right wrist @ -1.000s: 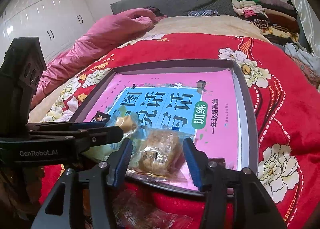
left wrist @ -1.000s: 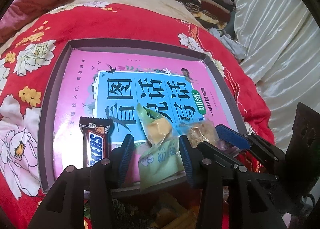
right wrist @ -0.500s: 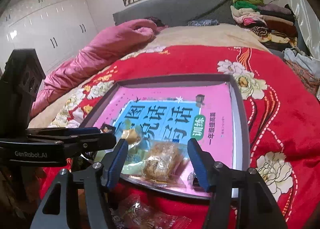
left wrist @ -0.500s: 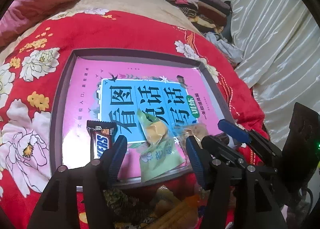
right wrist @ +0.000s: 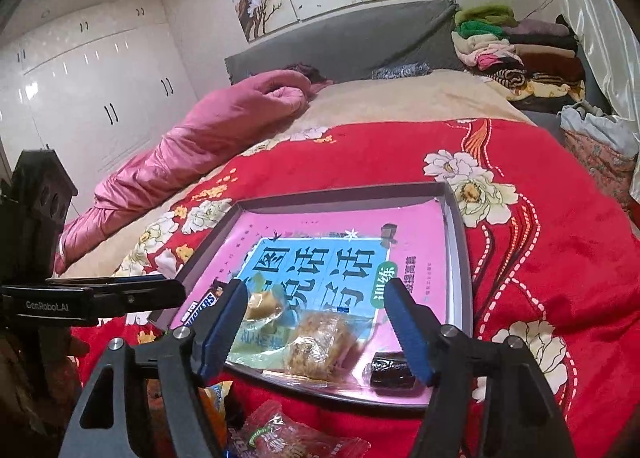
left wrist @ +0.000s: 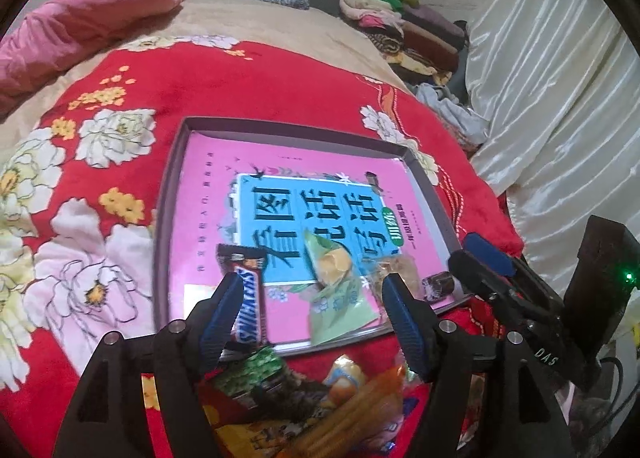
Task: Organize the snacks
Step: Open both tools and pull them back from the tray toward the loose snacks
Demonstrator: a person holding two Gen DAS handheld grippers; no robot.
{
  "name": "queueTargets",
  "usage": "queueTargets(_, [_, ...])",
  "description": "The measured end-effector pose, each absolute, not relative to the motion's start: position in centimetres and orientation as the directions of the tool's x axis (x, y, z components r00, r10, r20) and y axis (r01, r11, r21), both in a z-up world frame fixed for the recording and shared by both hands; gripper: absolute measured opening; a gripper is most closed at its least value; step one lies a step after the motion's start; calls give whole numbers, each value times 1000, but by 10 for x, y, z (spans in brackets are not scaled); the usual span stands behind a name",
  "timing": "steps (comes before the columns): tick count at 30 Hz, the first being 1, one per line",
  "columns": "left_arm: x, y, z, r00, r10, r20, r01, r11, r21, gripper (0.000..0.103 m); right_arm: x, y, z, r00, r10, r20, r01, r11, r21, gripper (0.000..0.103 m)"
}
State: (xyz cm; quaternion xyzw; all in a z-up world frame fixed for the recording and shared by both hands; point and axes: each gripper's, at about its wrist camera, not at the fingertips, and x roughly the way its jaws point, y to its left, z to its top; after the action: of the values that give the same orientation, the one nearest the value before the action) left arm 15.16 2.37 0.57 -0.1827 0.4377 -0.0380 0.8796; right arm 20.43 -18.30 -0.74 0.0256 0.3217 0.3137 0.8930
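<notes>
A red floral blanket (right wrist: 540,258) covered the bed beneath a shallow grey tray (right wrist: 458,226) lined with a pink-and-blue booklet (right wrist: 412,234). Along its near edge lay a pale green snack packet (left wrist: 340,306), a brown Snickers bar (left wrist: 248,298), a clear-wrapped crumbly pastry (right wrist: 320,342) and a small dark wrapped sweet (right wrist: 390,370). My left gripper (left wrist: 308,310) and right gripper (right wrist: 316,326) had just been opening, jaws apart, gripping nothing.
</notes>
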Motion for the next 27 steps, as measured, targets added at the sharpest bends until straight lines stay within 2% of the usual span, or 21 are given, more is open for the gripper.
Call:
queueTargets(9, [135, 42, 8, 618, -214, -757, -120, 926, -359, 74, 199, -185, -2, 604, 593, -533, -559, 791, 247, 76])
queueTargets(27, [114, 53, -1, 595, -216, -774, -122, 927, -353, 74, 188, -194, 5, 619, 589, -520, -557, 796, 239, 77])
